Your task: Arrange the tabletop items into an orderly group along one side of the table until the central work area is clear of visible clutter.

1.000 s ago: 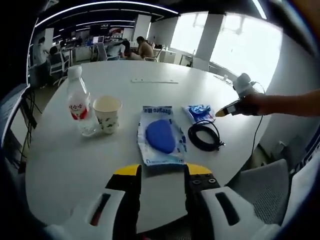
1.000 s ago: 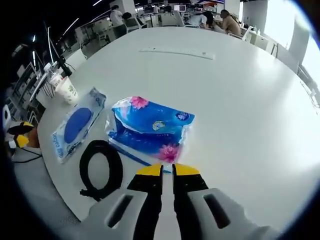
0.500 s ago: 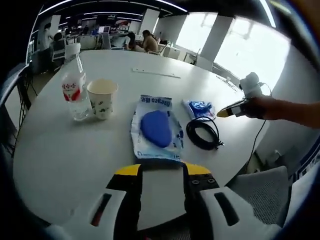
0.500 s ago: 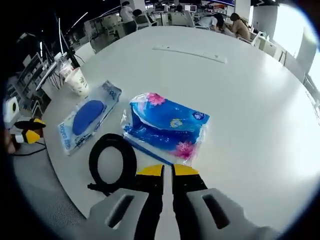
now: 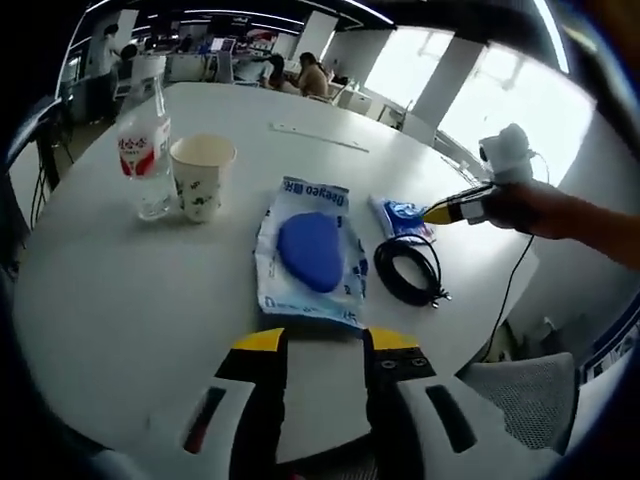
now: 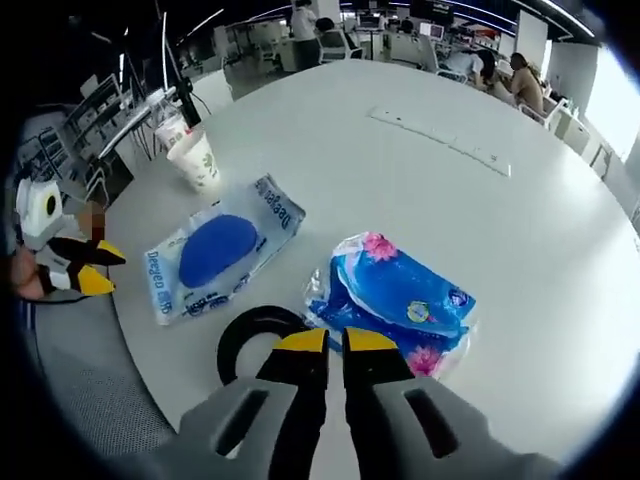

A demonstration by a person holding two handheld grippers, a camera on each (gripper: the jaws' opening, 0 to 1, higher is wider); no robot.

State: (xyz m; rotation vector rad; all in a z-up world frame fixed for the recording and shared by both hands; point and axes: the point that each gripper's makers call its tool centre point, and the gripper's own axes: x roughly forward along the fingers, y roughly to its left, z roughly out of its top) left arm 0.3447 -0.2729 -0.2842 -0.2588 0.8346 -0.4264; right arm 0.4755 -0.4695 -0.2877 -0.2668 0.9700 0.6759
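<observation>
On the round white table [image 5: 120, 290] lie a wet-wipes pack [image 5: 308, 250], a coiled black cable [image 5: 408, 270] and a blue tissue pack [image 5: 402, 215]. A water bottle [image 5: 142, 140] and a paper cup [image 5: 203, 175] stand at the left. My left gripper [image 5: 328, 342] hangs open over the near edge, just short of the wipes pack. My right gripper [image 6: 335, 342] is shut on nothing, its tips above the cable [image 6: 250, 335] and the tissue pack [image 6: 400, 300]. In the left gripper view the right gripper [image 5: 450, 212] comes in beside the tissue pack. The right gripper view shows the left gripper [image 6: 95, 268] off the table edge.
A long pale strip [image 5: 318, 137] lies farther back on the table. A grey chair [image 5: 520, 385] stands by the near edge. In the right gripper view the wipes pack [image 6: 222, 255] and the cup [image 6: 195, 158] lie left of the tissue pack, and desks with seated people stand beyond.
Both cameras have shifted: the left gripper has come slightly closer to the wipes pack, and the right gripper has pulled back over the cable. The items on the table have not moved.
</observation>
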